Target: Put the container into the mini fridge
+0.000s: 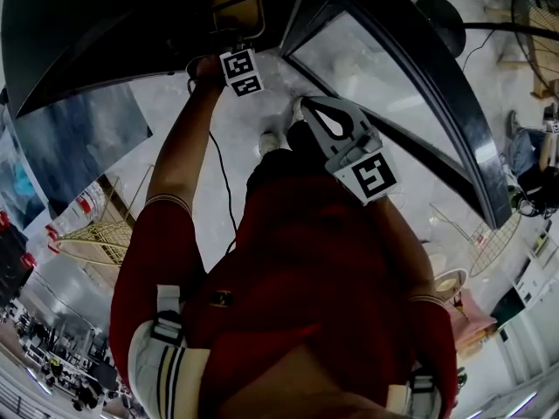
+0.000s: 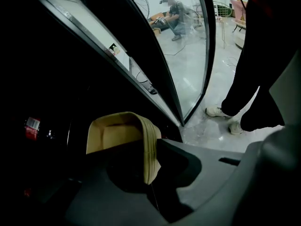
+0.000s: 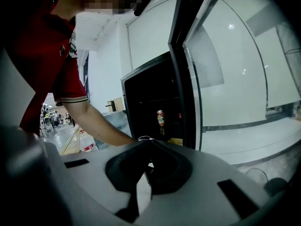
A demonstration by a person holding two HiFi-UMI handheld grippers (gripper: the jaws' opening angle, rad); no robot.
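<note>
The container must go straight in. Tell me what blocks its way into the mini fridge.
Nothing visible does: the door is open, and the container in the left hand-held gripper faces the dark fridge interior.

Probably a big open indoor hall: glossy pale floor [image 2: 211, 132], white wall [image 3: 150, 36], wire rack [image 1: 94, 234], standing fan [image 1: 536, 14].

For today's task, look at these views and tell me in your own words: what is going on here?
A person in a red shirt stands at an open mini fridge. The left hand-held gripper is clamped on the rim of a tan container and holds it at the fridge's dark interior. The right hand-held gripper is empty, jaws together, near the glass door. A can stands inside.
</note>
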